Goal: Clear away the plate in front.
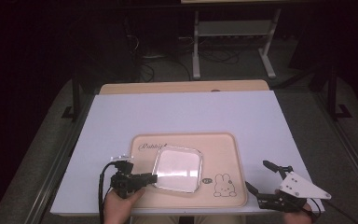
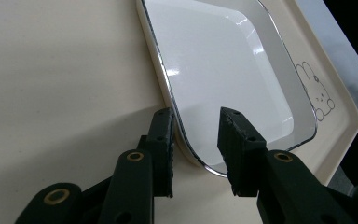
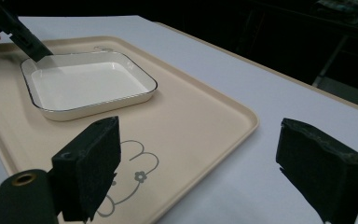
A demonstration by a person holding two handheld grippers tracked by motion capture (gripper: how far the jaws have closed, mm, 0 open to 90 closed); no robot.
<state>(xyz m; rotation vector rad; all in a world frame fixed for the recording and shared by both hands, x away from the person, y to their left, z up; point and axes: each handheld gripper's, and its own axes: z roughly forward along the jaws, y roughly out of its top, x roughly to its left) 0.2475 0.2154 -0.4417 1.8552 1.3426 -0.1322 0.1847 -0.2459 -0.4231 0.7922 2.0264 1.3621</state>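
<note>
Two grippers work at the table: the left gripper [image 2: 196, 140] straddles the near rim of the white square dish [image 1: 178, 169] – jaws apart, pads not pressing it – which lies on the beige tray [image 1: 223, 151]; the right gripper [image 3: 198, 172] hovers off the tray's right edge, jaws wide open, empty

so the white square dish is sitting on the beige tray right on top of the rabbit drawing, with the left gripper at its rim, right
Not quite. The white square dish does sit on the beige tray with the left gripper at its rim, but the rabbit drawing lies uncovered beside the dish, toward the tray's near corner. The high view shows this.
</note>
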